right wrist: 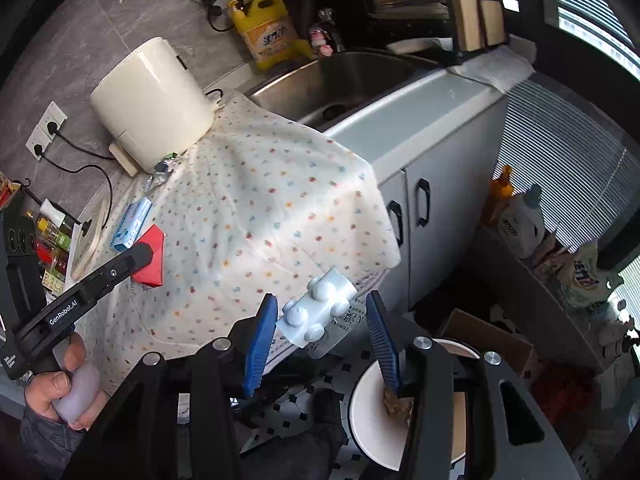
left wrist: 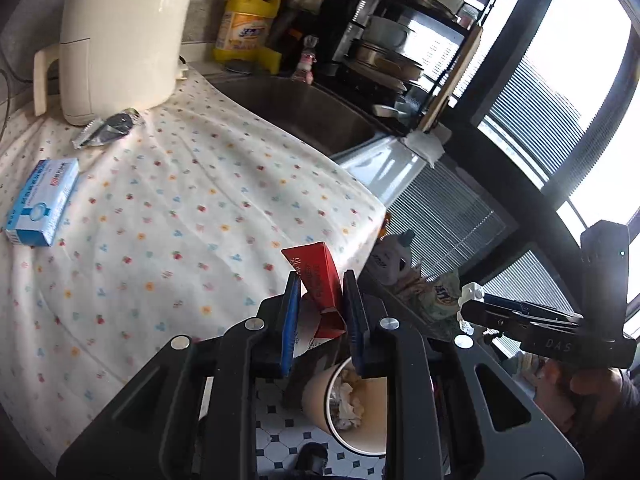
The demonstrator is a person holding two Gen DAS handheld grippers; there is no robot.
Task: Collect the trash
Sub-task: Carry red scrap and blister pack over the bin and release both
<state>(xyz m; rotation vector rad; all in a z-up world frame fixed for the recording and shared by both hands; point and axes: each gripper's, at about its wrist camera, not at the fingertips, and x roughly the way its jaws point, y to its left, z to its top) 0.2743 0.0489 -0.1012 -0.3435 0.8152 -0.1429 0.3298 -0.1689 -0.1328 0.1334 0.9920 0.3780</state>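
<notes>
My left gripper (left wrist: 322,280) is shut on a red carton (left wrist: 316,268) that sticks up between its blue pads, out past the corner of the cloth-covered counter (left wrist: 180,200). Below it on the tiled floor stands a round pale bin (left wrist: 316,400) with crumpled tissue inside. My right gripper (right wrist: 323,298) is shut on a white blister pack (right wrist: 316,312), held crosswise over the counter's edge, with the bin (right wrist: 368,408) beneath and to the right. A blue-white box (left wrist: 44,200) and a crumpled clear wrapper (left wrist: 108,128) lie on the cloth.
A cream appliance (right wrist: 152,104) stands at the back of the counter beside a steel sink (right wrist: 332,80) and a yellow detergent bottle (right wrist: 268,36). A dish rack (left wrist: 400,40) is behind the sink. Grey cabinet doors (right wrist: 424,216) and a low shelf with bottles (right wrist: 520,220) flank the bin.
</notes>
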